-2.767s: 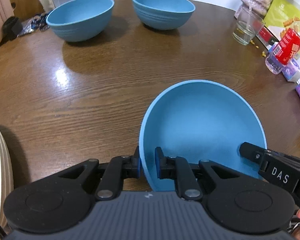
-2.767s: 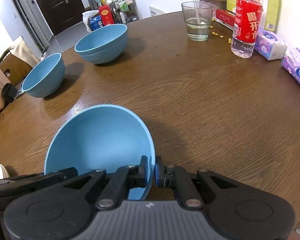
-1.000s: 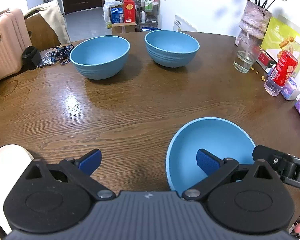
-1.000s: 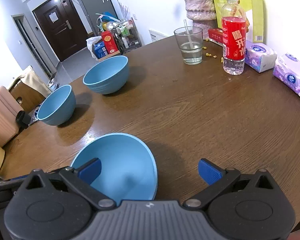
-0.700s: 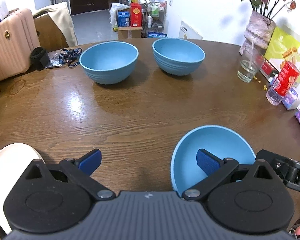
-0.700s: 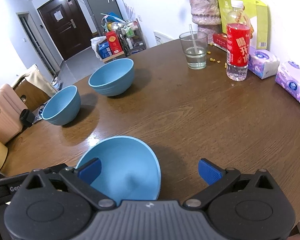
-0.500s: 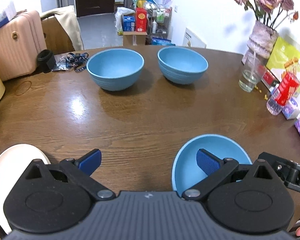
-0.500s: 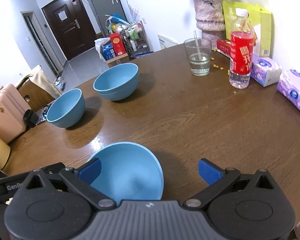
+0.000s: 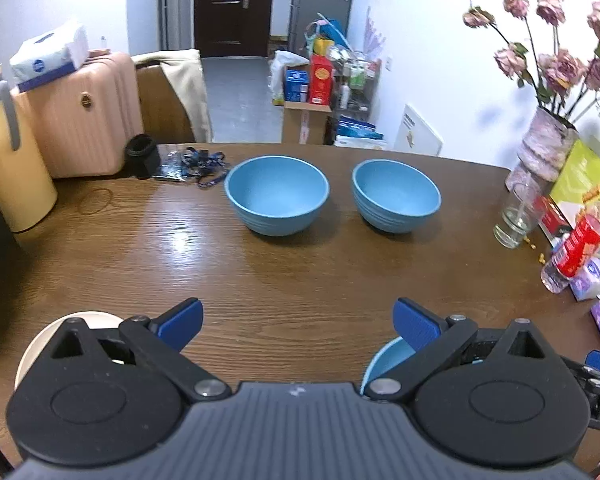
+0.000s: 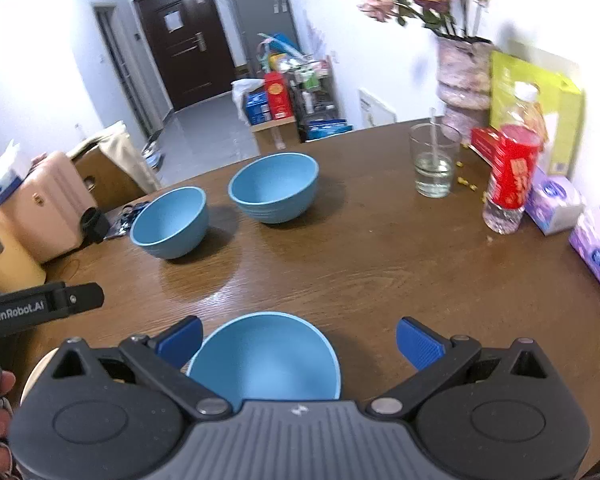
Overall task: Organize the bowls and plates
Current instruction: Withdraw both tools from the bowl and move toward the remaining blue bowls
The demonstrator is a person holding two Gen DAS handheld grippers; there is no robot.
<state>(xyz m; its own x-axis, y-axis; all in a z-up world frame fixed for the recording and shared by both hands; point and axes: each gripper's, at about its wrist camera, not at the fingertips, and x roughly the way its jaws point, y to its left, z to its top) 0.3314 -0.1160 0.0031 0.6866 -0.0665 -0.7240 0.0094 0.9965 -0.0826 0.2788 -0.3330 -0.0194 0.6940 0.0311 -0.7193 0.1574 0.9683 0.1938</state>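
Three blue bowls stand on the brown wooden table (image 9: 284,280). Two stand upright side by side at the far side: the left bowl (image 9: 276,195) (image 10: 169,222) and the right bowl (image 9: 396,195) (image 10: 274,187). The near bowl (image 10: 265,357) sits upright below my right gripper (image 10: 298,339), which is open and raised above it. In the left wrist view only a sliver of the near bowl (image 9: 386,360) shows behind my right finger. My left gripper (image 9: 296,320) is open and holds nothing. A white plate (image 9: 34,354) lies at the near left, mostly hidden by the gripper.
A glass of water (image 10: 434,162), a red-labelled bottle (image 10: 510,178), tissue packs (image 10: 598,244), a vase of flowers (image 10: 462,76) and snack boxes line the right side. A lanyard and black cup (image 9: 142,156) lie at the far left edge. A pink suitcase (image 9: 84,116) stands beyond.
Both grippers let go of the near bowl's rim, opened wide, then rose and drew back. The bowl now rests upright on the table.
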